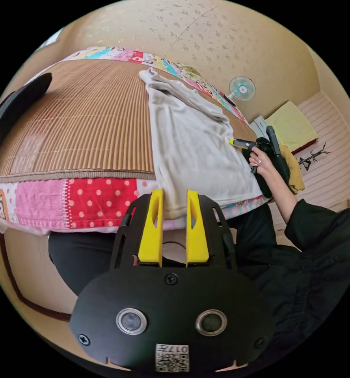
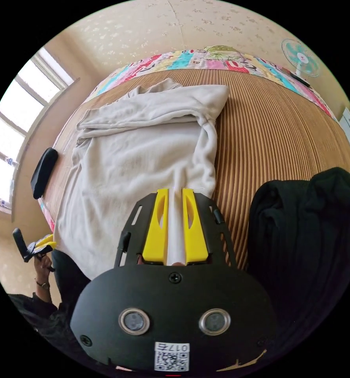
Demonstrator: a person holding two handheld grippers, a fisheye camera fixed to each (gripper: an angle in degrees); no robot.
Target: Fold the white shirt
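A wide bed topped with a ribbed brown bamboo mat over a patchwork quilt of bright colours carries the white cotton shirt, which lies flat on the mat with its hem at the near edge, hanging a little over the quilt, and its collar end toward the far wall. Its sleeves look already turned in across the far part, so the side folds seem done; by my reading the body has yet to be doubled lengthwise. A dark folded garment sits on the mat just right of the shirt. The right gripper has its yellow jaws drawn narrow around a pinch of the shirt's right edge. The left gripper hovers by the hem, jaws narrowly apart with nothing between them.
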